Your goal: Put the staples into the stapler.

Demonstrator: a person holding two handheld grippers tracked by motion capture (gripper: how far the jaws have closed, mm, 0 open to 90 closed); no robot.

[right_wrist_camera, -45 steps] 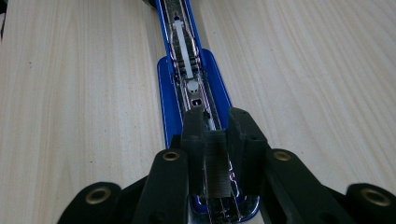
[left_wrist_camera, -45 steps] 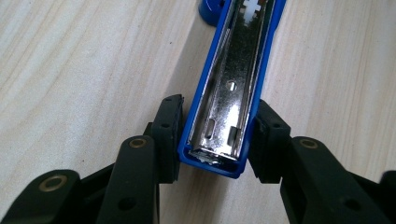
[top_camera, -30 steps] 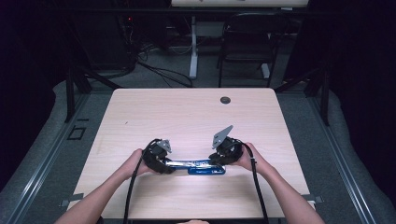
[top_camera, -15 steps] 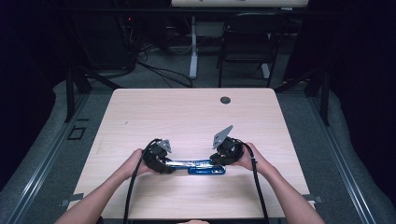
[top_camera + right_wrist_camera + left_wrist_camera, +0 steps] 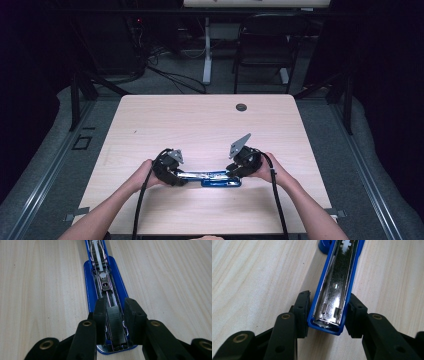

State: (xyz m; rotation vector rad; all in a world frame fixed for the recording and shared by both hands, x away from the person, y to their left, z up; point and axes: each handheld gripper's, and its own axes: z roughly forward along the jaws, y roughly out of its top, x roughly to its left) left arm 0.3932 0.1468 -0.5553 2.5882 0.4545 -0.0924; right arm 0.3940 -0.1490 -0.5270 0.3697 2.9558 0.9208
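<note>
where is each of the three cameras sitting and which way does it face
High view: fixed above the person's side of the table, looking forward and down; forearms, hands and the left gripper and right gripper show.
Left gripper view: rides on the left gripper, looking along its jaws, which flank the stapler's opened top arm.
Right gripper view: rides on the right gripper, looking along its jaws at the staple strip in the stapler's base.
Shared: all three show the blue stapler on the table.

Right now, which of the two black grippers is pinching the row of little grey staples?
The right gripper: its jaws squeeze the grey staple strip in the open blue stapler's tray. The left gripper clamps the stapler's flipped-open top.
</note>
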